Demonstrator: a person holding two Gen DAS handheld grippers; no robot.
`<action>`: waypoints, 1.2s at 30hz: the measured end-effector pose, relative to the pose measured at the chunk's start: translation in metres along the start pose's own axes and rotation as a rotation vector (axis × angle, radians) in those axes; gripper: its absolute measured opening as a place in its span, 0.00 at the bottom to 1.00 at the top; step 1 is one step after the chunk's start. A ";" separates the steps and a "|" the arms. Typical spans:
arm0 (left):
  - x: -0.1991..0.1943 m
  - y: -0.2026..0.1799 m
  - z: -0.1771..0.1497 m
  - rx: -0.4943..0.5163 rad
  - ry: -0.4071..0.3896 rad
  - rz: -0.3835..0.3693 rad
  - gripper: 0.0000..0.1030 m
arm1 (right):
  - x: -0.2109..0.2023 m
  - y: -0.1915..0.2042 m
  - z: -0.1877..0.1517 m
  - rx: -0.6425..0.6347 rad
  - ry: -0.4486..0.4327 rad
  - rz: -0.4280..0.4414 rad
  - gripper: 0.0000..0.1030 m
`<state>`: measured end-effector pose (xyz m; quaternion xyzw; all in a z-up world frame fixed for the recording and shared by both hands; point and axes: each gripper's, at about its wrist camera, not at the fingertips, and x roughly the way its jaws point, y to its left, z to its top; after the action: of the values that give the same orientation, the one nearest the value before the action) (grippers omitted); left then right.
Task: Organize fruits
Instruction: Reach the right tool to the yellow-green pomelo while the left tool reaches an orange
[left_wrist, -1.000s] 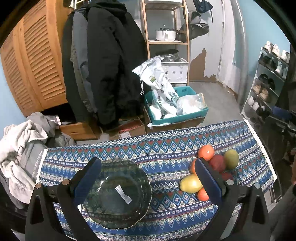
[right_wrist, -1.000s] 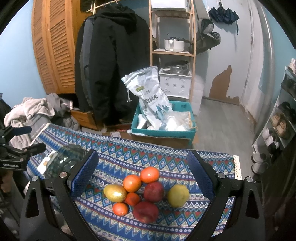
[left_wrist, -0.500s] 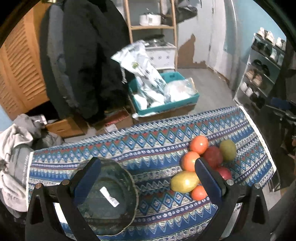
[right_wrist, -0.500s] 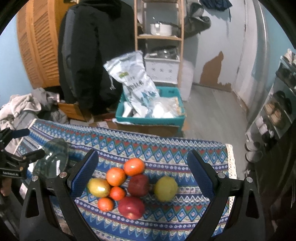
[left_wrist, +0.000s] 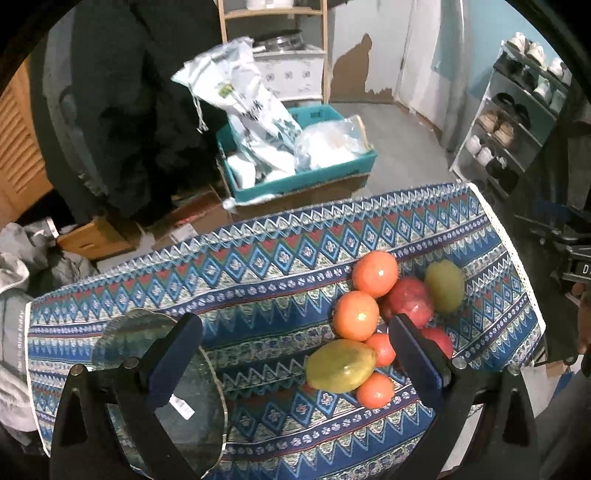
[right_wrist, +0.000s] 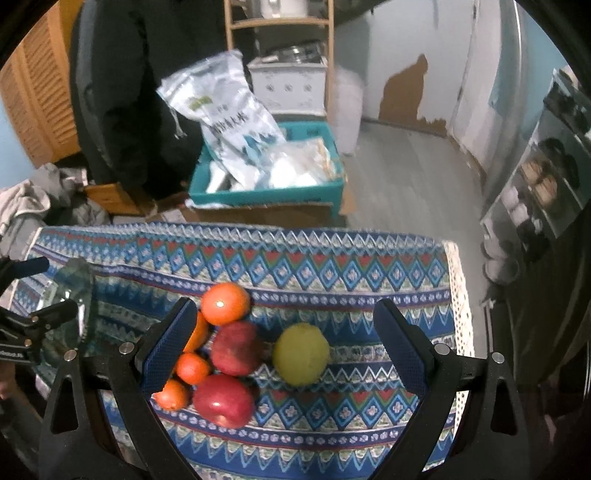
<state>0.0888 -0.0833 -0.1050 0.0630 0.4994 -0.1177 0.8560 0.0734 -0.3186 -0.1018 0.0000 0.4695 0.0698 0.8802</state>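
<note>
Holding both hand-held grippers wide open and empty, we see the left (left_wrist: 295, 354) above a glass bowl (left_wrist: 177, 398) and the fruits (left_wrist: 373, 317), the right (right_wrist: 280, 343) over the fruit cluster lying on the counter (right_wrist: 332, 266)

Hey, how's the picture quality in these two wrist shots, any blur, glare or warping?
Left wrist view: strong fisheye bending, dark vignette corners, small glare spots on the oranges, the glass bowl shows reflections. Right wrist view: same warping, softer overall, with motion smear on the shoe rack and the rice bag; the fruit stays fairly sharp.
</note>
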 end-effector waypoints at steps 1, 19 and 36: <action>0.005 -0.001 0.000 -0.001 0.006 -0.009 0.99 | 0.005 -0.002 -0.001 0.005 0.013 -0.001 0.92; 0.108 -0.039 0.003 0.051 0.217 -0.060 0.99 | 0.073 -0.033 -0.027 0.050 0.198 -0.004 0.92; 0.168 -0.047 -0.001 0.032 0.335 -0.090 0.95 | 0.133 -0.046 -0.044 0.093 0.333 0.026 0.92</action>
<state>0.1551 -0.1512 -0.2507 0.0730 0.6355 -0.1519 0.7535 0.1158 -0.3510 -0.2394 0.0352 0.6115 0.0586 0.7883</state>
